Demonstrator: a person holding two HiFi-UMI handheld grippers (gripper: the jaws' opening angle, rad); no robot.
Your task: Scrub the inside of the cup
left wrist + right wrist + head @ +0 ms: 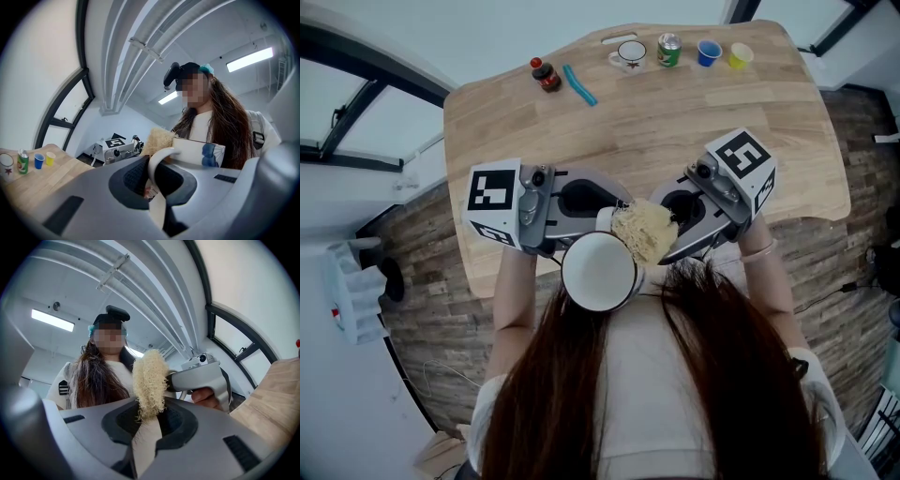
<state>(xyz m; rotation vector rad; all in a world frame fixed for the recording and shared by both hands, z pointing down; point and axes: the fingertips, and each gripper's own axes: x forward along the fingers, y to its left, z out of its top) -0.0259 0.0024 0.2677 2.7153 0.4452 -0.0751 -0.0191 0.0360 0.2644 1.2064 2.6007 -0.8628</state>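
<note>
cup (pixel 600 272) mouth up (axis vert.), loofah (pixel 644 232) at rim

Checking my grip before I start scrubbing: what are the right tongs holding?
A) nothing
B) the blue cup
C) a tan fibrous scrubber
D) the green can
C: the right gripper view shows the right tongs shut on the tan fibrous scrubber, which sticks up between them; the left tongs grip the white cup by its handle.
</note>
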